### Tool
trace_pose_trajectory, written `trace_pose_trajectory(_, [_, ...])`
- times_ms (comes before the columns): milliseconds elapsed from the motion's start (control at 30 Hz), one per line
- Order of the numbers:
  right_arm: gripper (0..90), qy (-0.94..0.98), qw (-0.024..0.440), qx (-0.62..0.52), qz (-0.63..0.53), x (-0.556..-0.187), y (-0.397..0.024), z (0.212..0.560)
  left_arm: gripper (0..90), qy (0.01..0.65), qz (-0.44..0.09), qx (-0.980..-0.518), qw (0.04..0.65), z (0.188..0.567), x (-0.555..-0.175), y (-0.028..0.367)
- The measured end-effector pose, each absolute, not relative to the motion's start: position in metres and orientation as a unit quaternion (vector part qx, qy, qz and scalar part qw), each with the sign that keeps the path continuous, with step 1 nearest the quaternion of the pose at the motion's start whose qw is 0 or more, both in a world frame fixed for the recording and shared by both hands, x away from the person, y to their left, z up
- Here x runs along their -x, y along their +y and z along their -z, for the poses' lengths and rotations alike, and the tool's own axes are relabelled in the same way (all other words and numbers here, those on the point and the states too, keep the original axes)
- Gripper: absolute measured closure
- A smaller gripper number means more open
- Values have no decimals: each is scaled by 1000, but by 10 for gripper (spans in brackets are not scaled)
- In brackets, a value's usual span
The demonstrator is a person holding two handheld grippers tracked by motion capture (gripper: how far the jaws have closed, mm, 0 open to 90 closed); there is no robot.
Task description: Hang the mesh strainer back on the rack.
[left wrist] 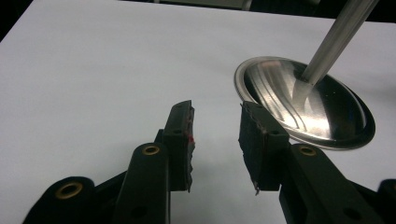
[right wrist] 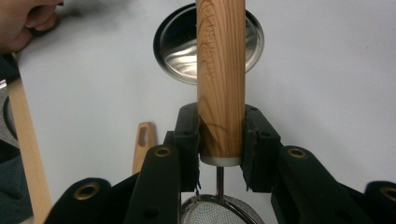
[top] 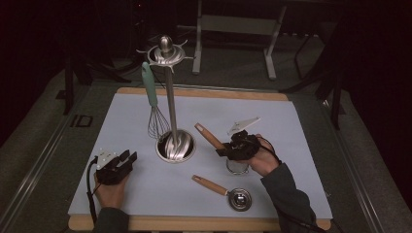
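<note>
While no lettering reads anywhere, right claw (right wrist: 220, 135) clamped on strainer's wooden handle (right wrist: 220, 74), left claw (left wrist: 215, 140) agape, empty.

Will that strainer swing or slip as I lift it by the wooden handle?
Probably stiff: the strainer joins its handle by a metal stem. The right claw grips near the bowl end, so little swing. Smooth round wood might twist.
</note>
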State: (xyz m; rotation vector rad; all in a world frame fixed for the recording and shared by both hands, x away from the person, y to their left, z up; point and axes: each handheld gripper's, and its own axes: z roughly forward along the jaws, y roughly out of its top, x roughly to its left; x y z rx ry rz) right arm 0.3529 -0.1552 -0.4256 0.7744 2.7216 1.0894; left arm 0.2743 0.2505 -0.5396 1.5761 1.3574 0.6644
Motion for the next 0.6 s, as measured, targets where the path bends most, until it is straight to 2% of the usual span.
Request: trace_pose_trajectory(600, [713, 889, 84, -250, -374, -350, -151, 417, 651, 551, -270, -641, 460, 540, -274, 251])
